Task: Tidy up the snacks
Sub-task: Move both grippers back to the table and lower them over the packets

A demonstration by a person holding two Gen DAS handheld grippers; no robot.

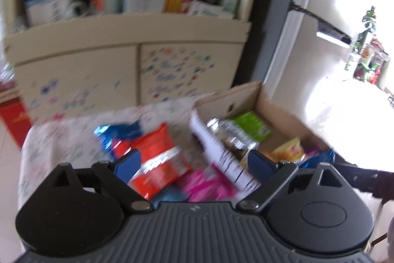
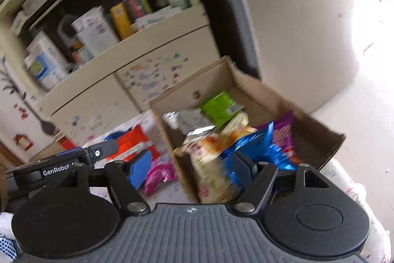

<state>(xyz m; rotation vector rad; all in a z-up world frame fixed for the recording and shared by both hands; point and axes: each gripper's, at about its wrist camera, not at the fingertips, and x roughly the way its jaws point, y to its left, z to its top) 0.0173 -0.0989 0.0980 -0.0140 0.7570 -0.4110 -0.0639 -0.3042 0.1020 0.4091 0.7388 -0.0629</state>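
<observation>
Patterned tabletop (image 1: 61, 139), cardboard box (image 2: 317, 130) at edge

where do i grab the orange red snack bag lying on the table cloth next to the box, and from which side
A judgement: the orange-red snack bag lies flat on the patterned cloth, left of the cardboard box wall. Its flat face gives open jaws nothing to pinch, so take the crimped top edge nearest the blue packet. Come from above with the left gripper, which hangs open over it.
</observation>
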